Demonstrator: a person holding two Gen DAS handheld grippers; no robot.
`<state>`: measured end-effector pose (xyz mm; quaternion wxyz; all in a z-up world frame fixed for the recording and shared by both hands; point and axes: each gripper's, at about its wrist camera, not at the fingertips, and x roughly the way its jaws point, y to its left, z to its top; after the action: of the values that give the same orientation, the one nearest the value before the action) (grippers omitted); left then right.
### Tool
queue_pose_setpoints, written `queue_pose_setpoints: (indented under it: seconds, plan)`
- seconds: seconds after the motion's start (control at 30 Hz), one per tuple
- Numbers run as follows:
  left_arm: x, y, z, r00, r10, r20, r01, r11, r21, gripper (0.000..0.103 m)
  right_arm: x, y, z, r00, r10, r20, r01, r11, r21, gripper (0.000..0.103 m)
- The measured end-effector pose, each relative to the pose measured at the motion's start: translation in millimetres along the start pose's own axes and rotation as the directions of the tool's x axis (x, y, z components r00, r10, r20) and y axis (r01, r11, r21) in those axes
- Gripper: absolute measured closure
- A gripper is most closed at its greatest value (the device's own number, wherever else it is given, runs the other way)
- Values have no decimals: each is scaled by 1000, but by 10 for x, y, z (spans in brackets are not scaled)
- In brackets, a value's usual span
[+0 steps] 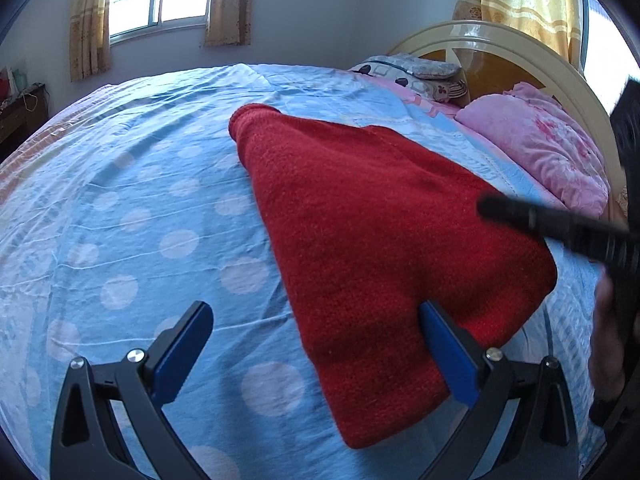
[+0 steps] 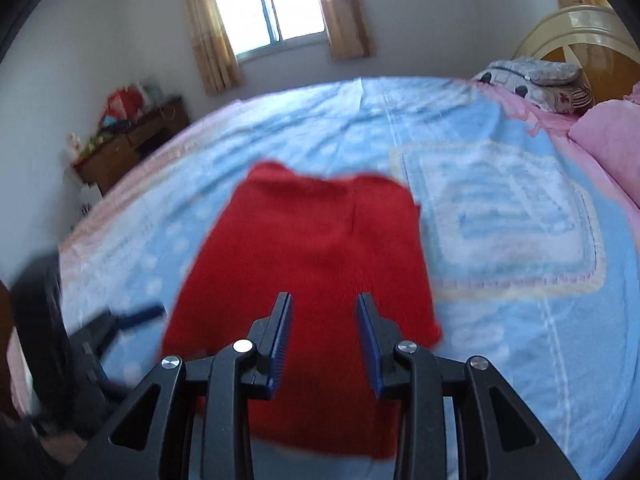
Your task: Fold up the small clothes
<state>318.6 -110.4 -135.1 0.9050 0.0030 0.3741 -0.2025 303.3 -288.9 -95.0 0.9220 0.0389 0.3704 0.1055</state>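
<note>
A red knit garment (image 1: 372,232) lies folded flat on the blue dotted bedsheet (image 1: 120,208). My left gripper (image 1: 314,312) stands wide open at its near left edge; the right finger (image 1: 444,344) is over the cloth and the left finger (image 1: 188,340) over bare sheet. In the right wrist view the same garment (image 2: 320,236) fills the middle, blurred. My right gripper (image 2: 325,308) hovers over its near part with the jaws partly apart and nothing pinched between them. One of its dark fingers (image 1: 520,216) shows above the garment's right side. The left gripper's blue pad (image 2: 140,316) appears at the garment's left edge.
A pink quilt (image 1: 540,148) and patterned pillows (image 1: 416,72) lie by the cream headboard (image 1: 500,40) at the far right. A wooden desk (image 2: 128,144) with clutter stands beyond the bed's left side, under a curtained window (image 2: 268,4). A person's hand (image 1: 608,340) holds the right gripper.
</note>
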Motion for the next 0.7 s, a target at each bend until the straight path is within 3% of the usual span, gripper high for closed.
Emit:
queue_pose_setpoints:
  seconds: [0.23, 0.6, 0.7]
  plan:
    - [1, -39, -3, 1000, 13, -4, -13, 1000, 15, 0, -14, -13, -257, 999, -36, 34, 39, 997, -70, 71]
    - [-8, -143, 157, 999, 39, 17, -40, 997, 64, 0, -19, -151, -327, 998, -7, 66, 11, 998, -59, 71]
    - [121, -80, 185, 1000, 13, 3, -13, 999, 41, 0, -27, -161, -335, 998, 1, 66, 3, 998, -56, 71]
